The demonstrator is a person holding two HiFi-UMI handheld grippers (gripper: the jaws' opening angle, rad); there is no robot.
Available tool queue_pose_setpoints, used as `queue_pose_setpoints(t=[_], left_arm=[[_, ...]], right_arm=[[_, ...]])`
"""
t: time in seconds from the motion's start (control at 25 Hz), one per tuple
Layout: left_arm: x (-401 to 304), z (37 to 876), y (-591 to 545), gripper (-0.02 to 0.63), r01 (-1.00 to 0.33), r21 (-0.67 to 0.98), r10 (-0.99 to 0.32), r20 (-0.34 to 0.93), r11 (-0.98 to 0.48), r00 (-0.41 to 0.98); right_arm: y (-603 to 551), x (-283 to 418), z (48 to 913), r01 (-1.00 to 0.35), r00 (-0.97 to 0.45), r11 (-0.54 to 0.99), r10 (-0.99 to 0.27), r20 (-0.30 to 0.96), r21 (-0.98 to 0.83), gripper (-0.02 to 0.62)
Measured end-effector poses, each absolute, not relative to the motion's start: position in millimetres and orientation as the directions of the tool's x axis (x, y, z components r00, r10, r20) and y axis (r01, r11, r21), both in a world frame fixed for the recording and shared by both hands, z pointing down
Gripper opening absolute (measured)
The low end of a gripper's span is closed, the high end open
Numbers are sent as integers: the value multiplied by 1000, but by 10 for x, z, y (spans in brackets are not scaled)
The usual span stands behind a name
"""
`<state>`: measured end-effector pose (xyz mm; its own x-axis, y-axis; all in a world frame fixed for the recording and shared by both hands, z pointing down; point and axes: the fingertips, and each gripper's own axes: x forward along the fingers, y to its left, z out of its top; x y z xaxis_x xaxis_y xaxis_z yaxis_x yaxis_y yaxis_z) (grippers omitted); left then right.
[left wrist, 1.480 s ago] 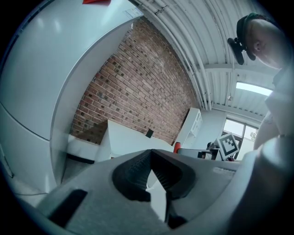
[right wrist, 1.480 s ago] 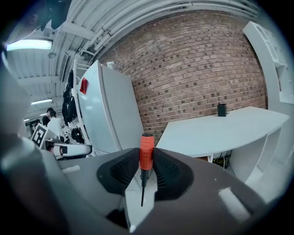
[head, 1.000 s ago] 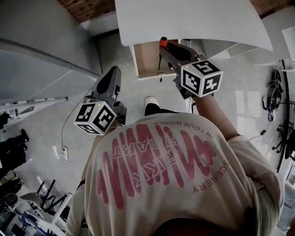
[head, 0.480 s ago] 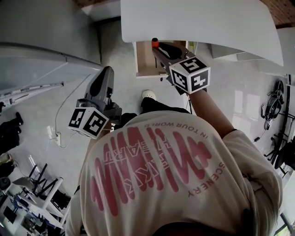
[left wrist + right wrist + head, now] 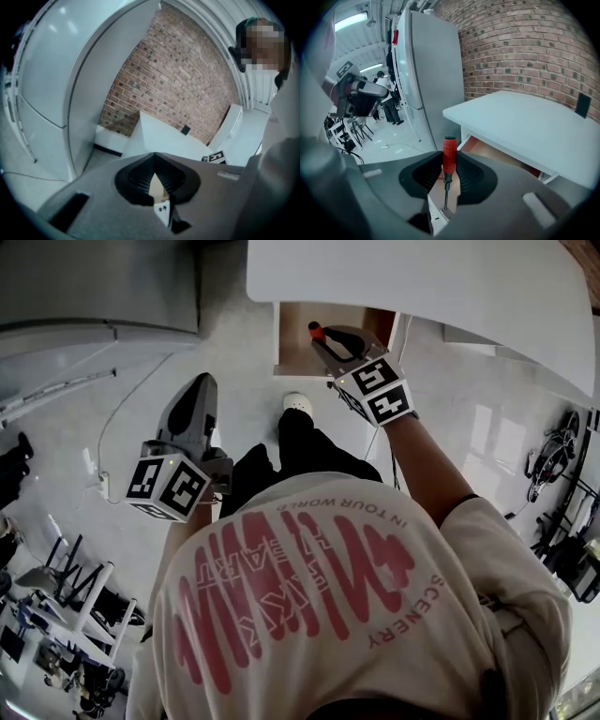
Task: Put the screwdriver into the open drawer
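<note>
The screwdriver [image 5: 448, 157] has a red handle and a thin dark shaft. It stands upright between the pads of my right gripper [image 5: 449, 161], which is shut on the handle. In the head view the red handle [image 5: 316, 331] hangs over the open drawer [image 5: 292, 351], whose wooden inside [image 5: 490, 151] shows under the white table top [image 5: 525, 119]. My left gripper [image 5: 199, 385] hangs low at the left, over the floor and apart from the drawer. Its jaws [image 5: 154, 157] meet at the tips and hold nothing.
A tall grey fridge [image 5: 431, 70] stands left of the table, with a brick wall [image 5: 520, 51] behind. A cable and a plug strip [image 5: 98, 486] lie on the floor at the left. Chairs and stands [image 5: 66, 615] crowd the lower left. My shoe [image 5: 297, 403] is by the drawer front.
Both grippers have sunk. The right one has carried the screwdriver down toward the drawer, and more of the drawer's inside shows. The left gripper stays shut and holds nothing.
</note>
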<state>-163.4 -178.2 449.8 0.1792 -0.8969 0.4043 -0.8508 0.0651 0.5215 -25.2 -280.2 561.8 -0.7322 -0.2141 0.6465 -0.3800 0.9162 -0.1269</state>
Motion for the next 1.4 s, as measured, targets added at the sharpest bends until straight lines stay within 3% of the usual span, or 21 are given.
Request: queue_pose_setpoints(t=[0.28,1.0,1.4], left_arm=[[-1691,5025,-1768,6,-861,484,-837,528,160,141],[-1607,5559,-1722,6,-838,502,-780,605,215,162],[-1630,5692,-1738,6,-820,519,-768,619,241,166]], right_arm=[[-2972,-63,6356,-374,-658,920,-173,733,-119,106],[-3289,-1,7467,-409,-501,908,-134,855,-97,104],[-3256,-74,7730,-340,-440,937,-87,894,-76,106]])
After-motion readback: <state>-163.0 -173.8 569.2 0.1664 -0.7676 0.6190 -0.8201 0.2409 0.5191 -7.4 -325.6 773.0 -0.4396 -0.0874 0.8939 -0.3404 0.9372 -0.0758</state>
